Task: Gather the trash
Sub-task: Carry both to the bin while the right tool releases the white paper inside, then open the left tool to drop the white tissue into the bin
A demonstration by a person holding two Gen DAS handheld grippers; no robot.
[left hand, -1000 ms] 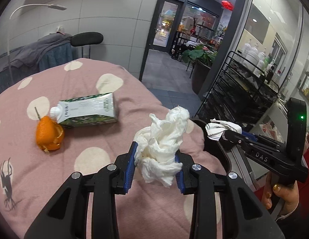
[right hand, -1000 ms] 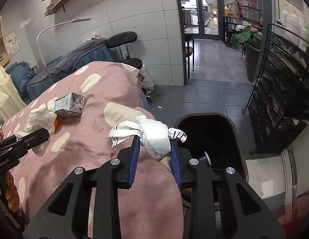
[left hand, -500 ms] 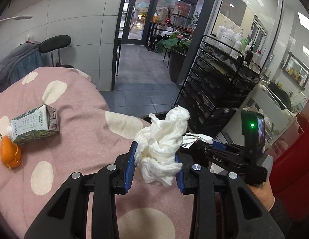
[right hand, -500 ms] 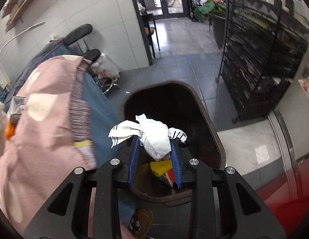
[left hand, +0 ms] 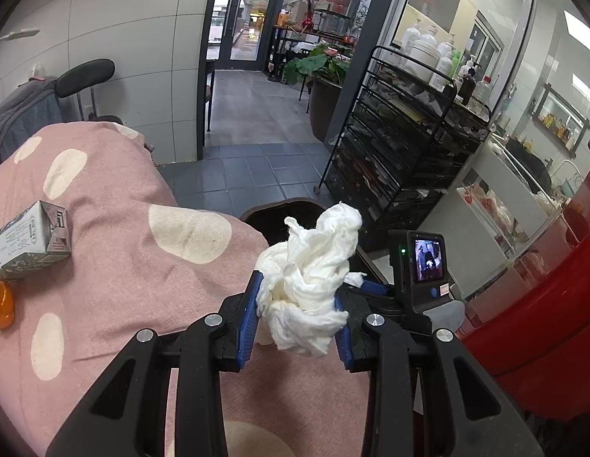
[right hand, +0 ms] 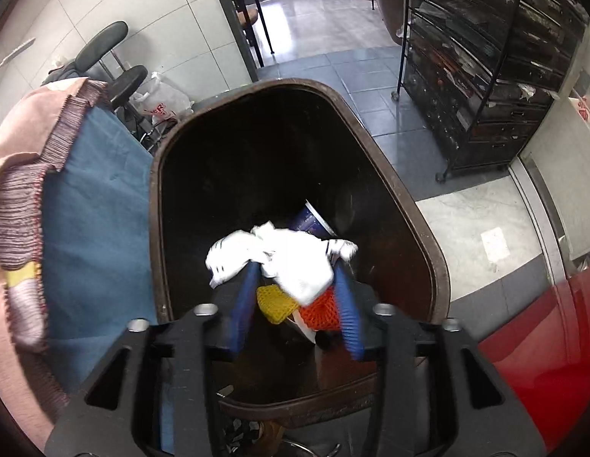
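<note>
My left gripper (left hand: 297, 312) is shut on a crumpled white tissue (left hand: 310, 270) above the pink dotted bedcover (left hand: 142, 266). My right gripper (right hand: 300, 285) hangs over the dark brown trash bin (right hand: 420, 205). Its jaws have spread and a white wrapper with dark stripes (right hand: 283, 259) sits loosely between the blurred blue pads (right hand: 346, 304). Yellow and orange net trash (right hand: 295, 304) and a dark blue carton (right hand: 312, 222) lie inside the bin. A grey-green drink carton (left hand: 30, 240) and an orange piece (left hand: 0, 301) lie on the bedcover at the left. The bin's rim (left hand: 287, 205) shows past the bed edge.
A black wire rack (left hand: 401, 144) on wheels stands right of the bin. A red surface (left hand: 542, 323) is at the right. A black stool (right hand: 116, 57) and a plastic bag (right hand: 161, 99) stand behind the bin. The blue bed side (right hand: 97, 228) is left of the bin.
My right gripper has moved further over the bin and its jaws have widened, loosening the striped wrapper. My left gripper has swung right toward the bed edge with the tissue.
</note>
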